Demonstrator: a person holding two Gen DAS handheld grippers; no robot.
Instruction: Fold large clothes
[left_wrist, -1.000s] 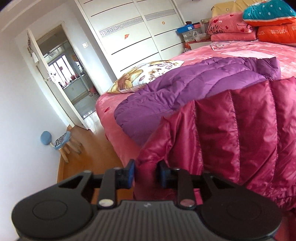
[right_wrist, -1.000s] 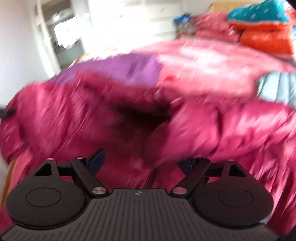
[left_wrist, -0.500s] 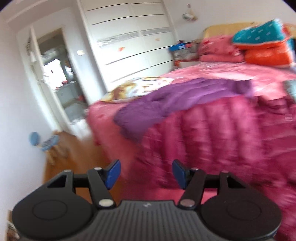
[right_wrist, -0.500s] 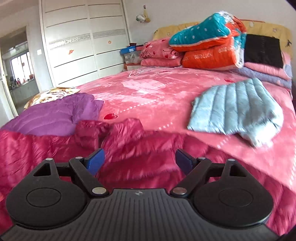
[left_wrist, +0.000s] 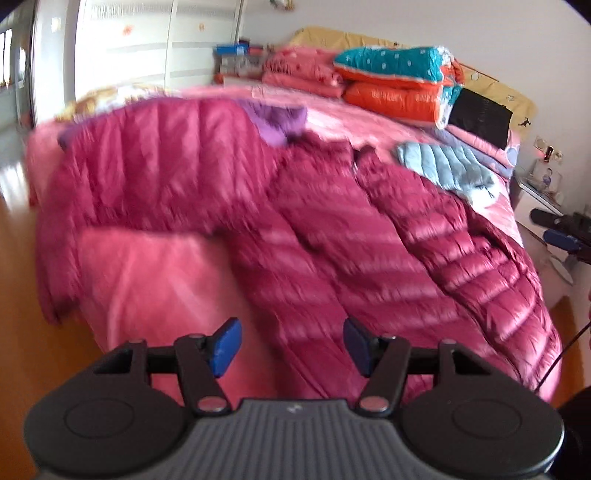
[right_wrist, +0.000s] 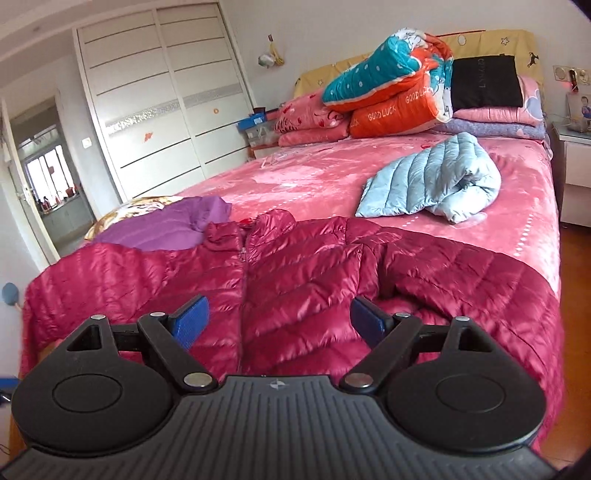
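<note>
A crimson quilted down jacket (right_wrist: 314, 266) lies spread front-up across the foot of the pink bed (right_wrist: 295, 173), zip closed, with both sleeves out to the sides. Its left sleeve (left_wrist: 147, 166) hangs over the bed's corner in the blurred left wrist view. My left gripper (left_wrist: 291, 345) is open above the jacket's hem (left_wrist: 314, 314), nothing between its blue pads. My right gripper (right_wrist: 279, 319) is open too, just short of the jacket's lower front and apart from it. The right gripper (left_wrist: 561, 236) also shows at the right edge of the left wrist view.
A purple jacket (right_wrist: 166, 225) lies beyond the crimson one's left shoulder. A folded light blue jacket (right_wrist: 432, 184) rests further up the bed. Stacked quilts (right_wrist: 388, 92) fill the headboard end. A white nightstand (right_wrist: 576, 166) stands at the right, a wardrobe (right_wrist: 155, 103) at the left, wood floor (left_wrist: 18, 295) around.
My left gripper let go of the crimson jacket's edge, opened and swung round to face the bed. The right gripper drew back and rose; the jacket now lies spread out.
</note>
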